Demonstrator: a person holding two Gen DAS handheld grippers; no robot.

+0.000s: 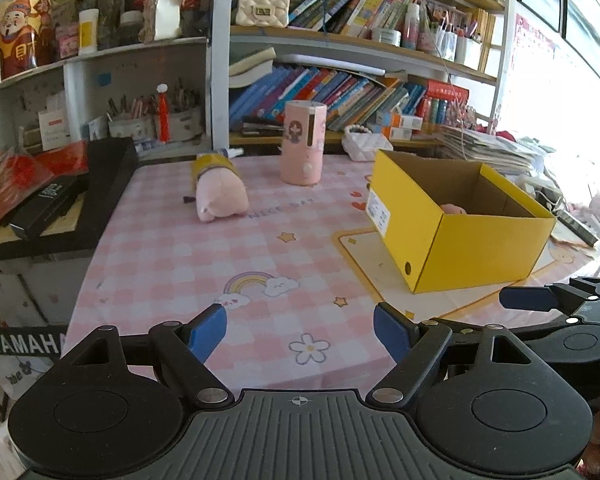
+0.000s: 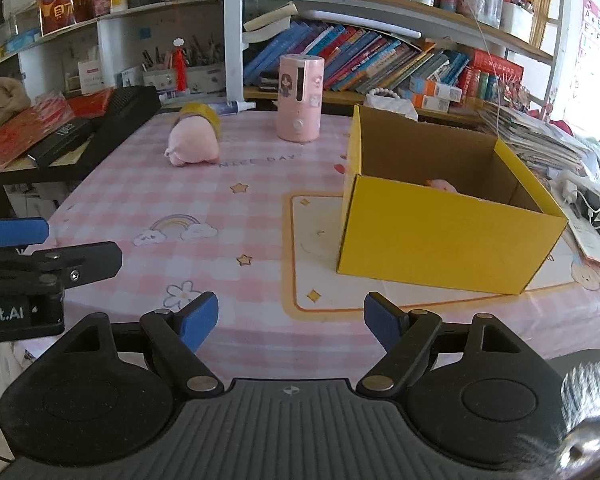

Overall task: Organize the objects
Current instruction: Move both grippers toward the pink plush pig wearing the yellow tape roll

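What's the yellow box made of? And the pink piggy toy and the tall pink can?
The yellow box looks like cardboard: matte yellow outside, plain brown inside, folded edges. The pink plush toy looks like soft fuzzy fabric, rounded and squashy. The tall pink cylinder seems to be smooth plastic with a slight shine, though that is only a guess.

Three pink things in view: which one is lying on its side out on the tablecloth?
The pink plush toy with the yellow band, left of the pink cylinder. The cylinder stands upright, and the third pink thing sits inside the yellow box.

Both tongs, left tongs (image 1: 300,330) and right tongs (image 2: 290,320), are black, ribbed-bodied, silver-riveted, with blue pads (image 1: 208,332)
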